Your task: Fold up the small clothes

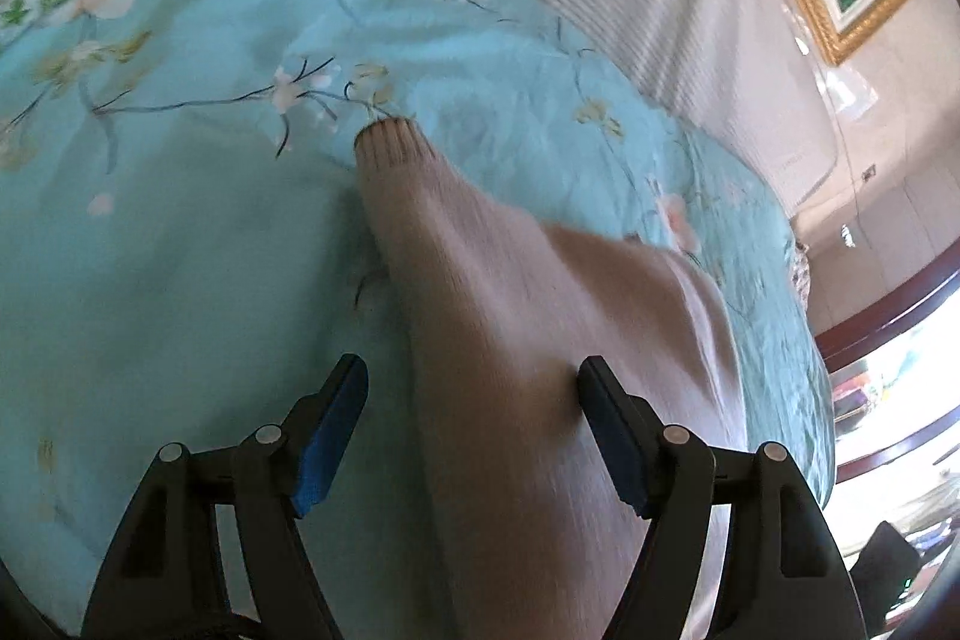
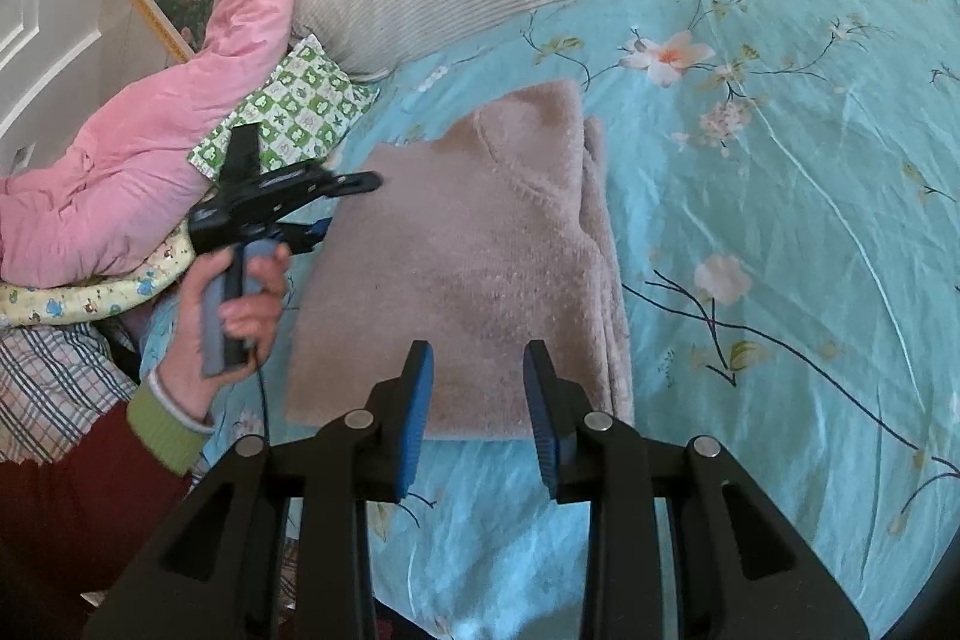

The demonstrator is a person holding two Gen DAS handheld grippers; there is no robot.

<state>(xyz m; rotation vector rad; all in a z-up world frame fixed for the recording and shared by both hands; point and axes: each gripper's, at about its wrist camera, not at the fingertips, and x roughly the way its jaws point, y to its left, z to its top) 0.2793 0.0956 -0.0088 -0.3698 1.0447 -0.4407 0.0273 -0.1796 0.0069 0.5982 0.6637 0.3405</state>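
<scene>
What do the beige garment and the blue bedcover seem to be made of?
Garment: looks like soft knitted yarn, perhaps wool or acrylic; matte and fuzzy, with a ribbed cuff showing in the left wrist view. Bedcover: seems a thin woven fabric, possibly cotton or a blend; smooth with a slight sheen, fine creases and a printed flower pattern.

Fuzzy knit sweater (image 2: 480,244), smooth cotton bedspread (image 2: 780,280)
</scene>
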